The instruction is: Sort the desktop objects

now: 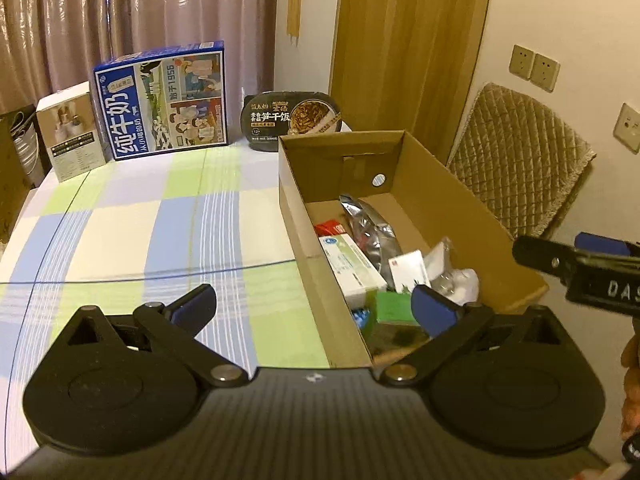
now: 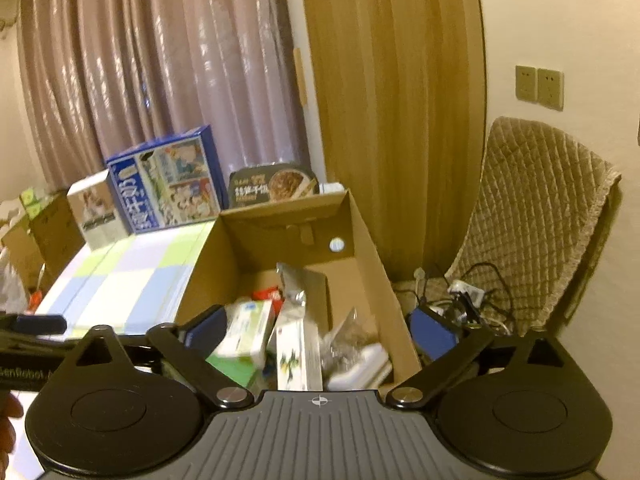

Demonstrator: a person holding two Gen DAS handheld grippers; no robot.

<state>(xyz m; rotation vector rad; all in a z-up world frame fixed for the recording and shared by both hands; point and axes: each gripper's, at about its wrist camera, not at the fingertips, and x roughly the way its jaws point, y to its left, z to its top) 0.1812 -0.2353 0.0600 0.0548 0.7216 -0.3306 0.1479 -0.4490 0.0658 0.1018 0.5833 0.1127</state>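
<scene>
Cardboard box (image 1: 416, 152) at two o'clock holds a silver pouch (image 1: 370, 226), white cartons (image 1: 352, 266) and green packet (image 1: 394, 306); both grippers (image 1: 316, 308) (image 2: 320, 330) gape, empty.

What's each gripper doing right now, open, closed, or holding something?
Left gripper: open wide, holding nothing, at the near end of the cardboard box.
Right gripper: open wide, holding nothing, over the box's contents.

Cardboard box (image 1: 404, 148) sits right on the table (image 1: 132, 216) (milk carton (image 1: 160, 100) behind).
</scene>
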